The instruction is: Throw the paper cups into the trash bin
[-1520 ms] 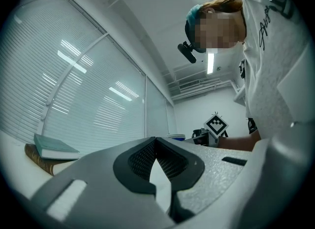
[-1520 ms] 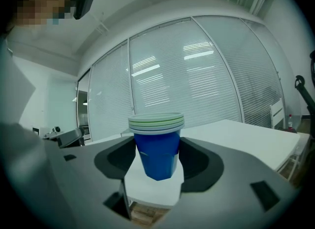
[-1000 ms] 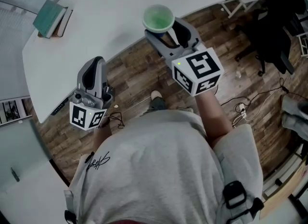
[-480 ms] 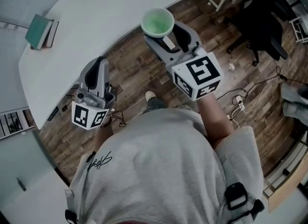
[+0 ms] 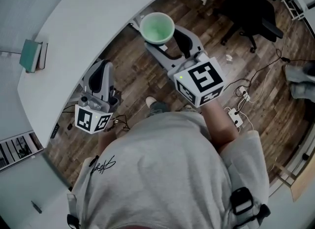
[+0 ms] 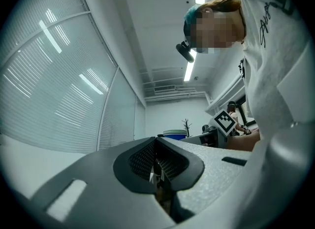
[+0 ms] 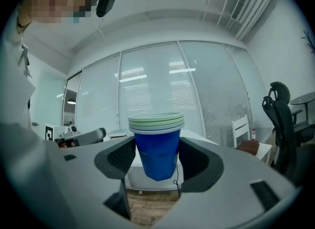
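Observation:
A stack of paper cups, blue outside with pale green rims, stands upright between the jaws of my right gripper, which is shut on it. From the head view the stack of paper cups shows its green inside, held over the wooden floor beside the white table. My left gripper hangs lower left with its jaws shut and nothing between them; the left gripper points up toward the ceiling. No trash bin is in view.
A green book lies on the white table. A black office chair stands at the upper right. Cables and a power strip lie on the wooden floor. A white chair is by the blinds.
The view has swung away from the table: the table and book slid left and up, more floor shows. The right gripper keeps the cups; the left gripper barely moved.

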### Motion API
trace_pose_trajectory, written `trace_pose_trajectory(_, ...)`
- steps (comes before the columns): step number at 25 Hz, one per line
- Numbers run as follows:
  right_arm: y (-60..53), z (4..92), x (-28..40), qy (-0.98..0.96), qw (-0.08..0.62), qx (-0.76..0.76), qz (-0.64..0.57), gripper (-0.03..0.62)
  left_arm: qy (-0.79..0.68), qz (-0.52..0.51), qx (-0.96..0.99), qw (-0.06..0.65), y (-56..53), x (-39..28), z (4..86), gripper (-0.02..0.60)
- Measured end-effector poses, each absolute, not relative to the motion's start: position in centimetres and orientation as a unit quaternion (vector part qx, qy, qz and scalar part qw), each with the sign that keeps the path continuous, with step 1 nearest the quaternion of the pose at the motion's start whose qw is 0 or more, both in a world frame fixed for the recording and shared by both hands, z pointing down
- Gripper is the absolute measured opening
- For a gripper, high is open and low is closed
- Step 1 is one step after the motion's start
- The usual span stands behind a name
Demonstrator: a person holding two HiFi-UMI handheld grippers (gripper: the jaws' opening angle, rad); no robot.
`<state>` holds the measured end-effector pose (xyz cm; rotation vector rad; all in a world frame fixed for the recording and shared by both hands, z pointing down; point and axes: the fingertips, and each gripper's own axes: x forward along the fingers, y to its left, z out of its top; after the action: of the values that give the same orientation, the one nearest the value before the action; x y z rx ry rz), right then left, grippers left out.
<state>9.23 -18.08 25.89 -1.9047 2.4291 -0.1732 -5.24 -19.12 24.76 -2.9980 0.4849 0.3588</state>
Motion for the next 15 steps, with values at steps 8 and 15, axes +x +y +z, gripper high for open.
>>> trace_pose_trajectory(8, -13.0, 25.9, 13.7, 0.754, 0.031, -0.654, -0.051, 0.279, 0.1, 0.117, -0.987, 0.037, -15.7, 0.0, 24.8, 0.005)
trace_pose_trajectory(15, -8.8, 26.1, 16.4, 0.734, 0.035, -0.677, -0.043, 0.279, 0.06, 0.116, -0.991, 0.034, -12.3, 3.8, 25.0, 0.005)
